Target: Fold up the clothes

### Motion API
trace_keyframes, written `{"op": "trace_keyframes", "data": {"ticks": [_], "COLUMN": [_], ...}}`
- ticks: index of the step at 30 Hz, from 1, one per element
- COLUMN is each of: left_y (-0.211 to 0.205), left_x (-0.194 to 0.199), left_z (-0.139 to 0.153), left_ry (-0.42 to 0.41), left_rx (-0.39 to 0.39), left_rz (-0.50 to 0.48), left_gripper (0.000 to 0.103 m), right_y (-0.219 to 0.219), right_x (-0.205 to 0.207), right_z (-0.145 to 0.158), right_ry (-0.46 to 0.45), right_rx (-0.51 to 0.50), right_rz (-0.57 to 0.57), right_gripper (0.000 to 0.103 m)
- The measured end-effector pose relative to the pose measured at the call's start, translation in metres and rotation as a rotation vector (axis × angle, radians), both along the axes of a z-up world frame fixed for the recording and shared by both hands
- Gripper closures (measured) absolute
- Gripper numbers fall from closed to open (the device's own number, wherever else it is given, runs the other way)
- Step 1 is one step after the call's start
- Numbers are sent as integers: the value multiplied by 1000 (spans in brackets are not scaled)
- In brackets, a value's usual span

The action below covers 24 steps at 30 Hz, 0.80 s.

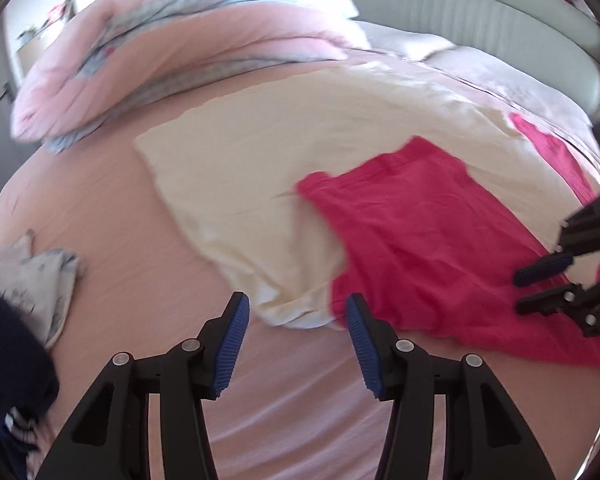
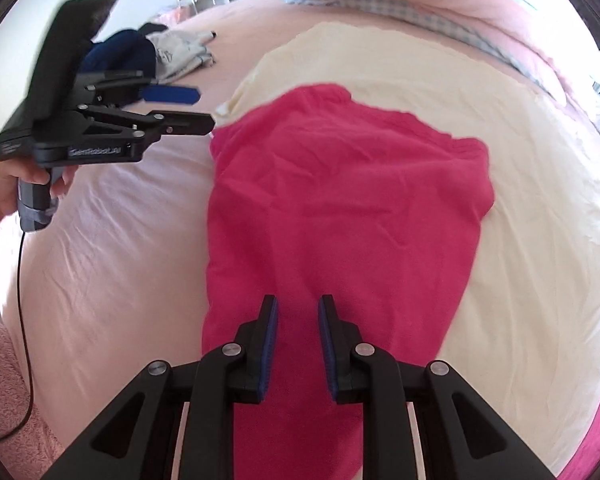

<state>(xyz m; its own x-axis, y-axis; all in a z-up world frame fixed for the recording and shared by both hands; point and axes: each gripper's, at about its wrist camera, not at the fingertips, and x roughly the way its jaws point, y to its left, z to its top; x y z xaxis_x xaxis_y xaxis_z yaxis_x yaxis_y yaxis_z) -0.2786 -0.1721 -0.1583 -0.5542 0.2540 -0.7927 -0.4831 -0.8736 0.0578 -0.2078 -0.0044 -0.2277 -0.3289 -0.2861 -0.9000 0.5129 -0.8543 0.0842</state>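
A bright pink garment (image 2: pixel 340 208) lies flat on a cream garment (image 2: pixel 540 240), both spread on the pink bed sheet (image 2: pixel 120 240). My right gripper (image 2: pixel 298 308) hangs over the pink garment's near end. Its jaws stand a narrow gap apart, and flat pink cloth shows between them with no pad pressing on it. My left gripper (image 1: pixel 298 308) is open just above the near corner of the cream garment (image 1: pixel 260 152), beside the pink garment (image 1: pixel 420 240). In the left wrist view the right gripper (image 1: pixel 519 291) is at the right edge. The right wrist view shows the left gripper (image 2: pixel 206 108), held by a hand (image 2: pixel 4 192).
A folded pink and grey duvet (image 1: pixel 160 52) lies along the far side of the bed, and a grey padded headboard (image 1: pixel 480 12) is behind it. A dark navy garment (image 1: pixel 12 344) and a pale printed one (image 1: pixel 32 276) lie at the left. A black cable (image 2: pixel 24 280) hangs from the left gripper.
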Motion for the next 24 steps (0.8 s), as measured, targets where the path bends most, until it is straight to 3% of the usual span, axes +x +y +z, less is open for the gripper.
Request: {"op": "trace_keyframes", "data": {"ticks": [1, 3, 7, 12, 16, 20, 24], "left_y": [5, 12, 20, 23, 47, 37, 15], "left_x": [-1, -9, -13, -11, -13, -21, -35], "left_z": [-1, -6, -11, -11, -13, -8, -2], "left_ry": [-2, -45, -105, -90, -82, -172, -323], "left_rx": [3, 2, -7, -23, -130, -82, -17], "left_rz": [-39, -118, -182, -163, -135, -80, 58], "left_gripper": [57, 76, 78, 76, 78, 93, 94], "right_y": [2, 6, 11, 3, -4, 2, 10], "right_x": [-3, -6, -10, -28, -45, -47, -48], "right_z": [0, 2, 6, 11, 7, 3, -1], "right_ry": [-5, -14, -21, 22, 5, -25, -49], "right_rx": [-7, -26, -63, -85, -84, -102, -130], "right_rz": [-7, -23, -49, -58, -78, -100, -110], "right_gripper": [83, 83, 83, 83, 83, 82, 82]}}
